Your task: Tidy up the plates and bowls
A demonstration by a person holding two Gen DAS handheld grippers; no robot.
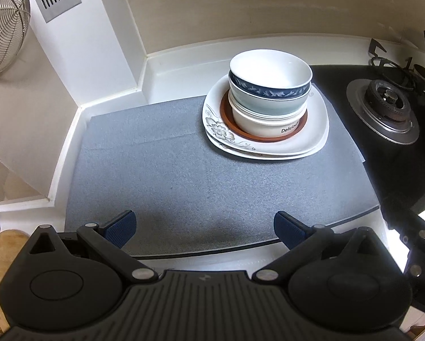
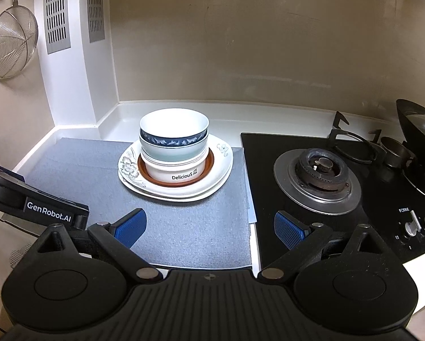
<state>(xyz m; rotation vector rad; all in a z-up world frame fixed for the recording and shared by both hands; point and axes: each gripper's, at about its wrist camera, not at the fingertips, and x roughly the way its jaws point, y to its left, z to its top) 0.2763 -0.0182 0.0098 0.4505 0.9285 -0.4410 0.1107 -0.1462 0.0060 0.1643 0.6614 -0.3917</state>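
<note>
Room: a kitchen corner with beige walls (image 2: 241, 56) and a white pillar (image 1: 79, 42) bearing grey vent grilles (image 2: 56, 11).
Bench: white bench (image 2: 167, 113) with a raised back lip, set into the corner.
Hob: a black glass hob (image 2: 269, 147) lies at the right of the bench, with a gas burner (image 2: 320, 170) on a metal ring and knobs (image 2: 414, 221) at its front; a dark pan (image 2: 422, 139) sits tilted on the far burner.
Mat: a grey mat (image 1: 184, 176) covers the bench left of the hob, its right edge just beside the hob.
Strainer: a wire strainer (image 2: 10, 45) hangs on the left wall.
Plates: two white square plates (image 2: 221, 176) with a grey flower print lie stacked at the far right part of the mat, near the hob; a brown dish (image 2: 209, 164) lies on them.
Bowls: three bowls stand nested upright on the brown dish: a white bowl (image 2: 178, 173) lettered "DeliciouS" at the bottom, a pale green bowl (image 2: 170, 152) in it, a white bowl with a blue band (image 2: 172, 139) on top.
Left tongs: the left tongs (image 1: 205, 230) hang over the near edge of the mat, blue pads (image 1: 118, 230) spread wide, released, gripping and touching nothing, well apart from the stack.
Right tongs: the right tongs (image 2: 209, 227) hang over the seam of mat and hob, spread wide, released, touching nothing; the stack stands beyond their left pad.
</note>
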